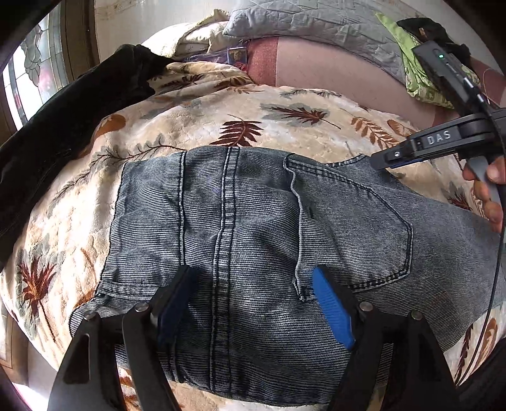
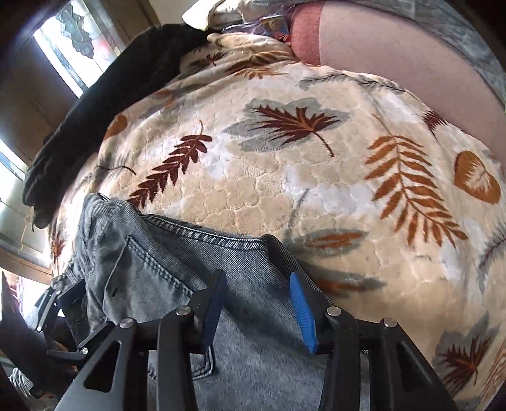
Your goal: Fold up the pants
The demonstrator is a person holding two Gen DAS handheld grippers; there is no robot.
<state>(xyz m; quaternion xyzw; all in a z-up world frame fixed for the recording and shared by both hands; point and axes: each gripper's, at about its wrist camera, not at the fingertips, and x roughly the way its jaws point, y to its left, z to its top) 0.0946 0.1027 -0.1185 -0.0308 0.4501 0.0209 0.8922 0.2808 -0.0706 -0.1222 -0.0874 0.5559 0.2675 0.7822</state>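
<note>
Grey-blue jeans (image 1: 259,221) lie folded on a leaf-print blanket (image 1: 253,107), seat side up, with a back pocket (image 1: 354,227) showing. My left gripper (image 1: 253,276) is open just above them, and its fingers straddle the centre seam. My right gripper (image 1: 378,161) comes in from the right, held by a hand (image 1: 493,196), at the jeans' far right corner. In the right wrist view my right gripper (image 2: 257,278) hangs over the stitched top edge of the jeans (image 2: 177,268). A gap shows between its blue pads (image 2: 303,313), which press on nothing.
A black garment (image 1: 63,110) lies along the blanket's left edge, also in the right wrist view (image 2: 110,95). Grey quilted pillows (image 1: 316,25), a pink sheet (image 1: 341,76) and a green cloth (image 1: 420,79) sit at the back. Open blanket (image 2: 348,174) lies beyond the jeans.
</note>
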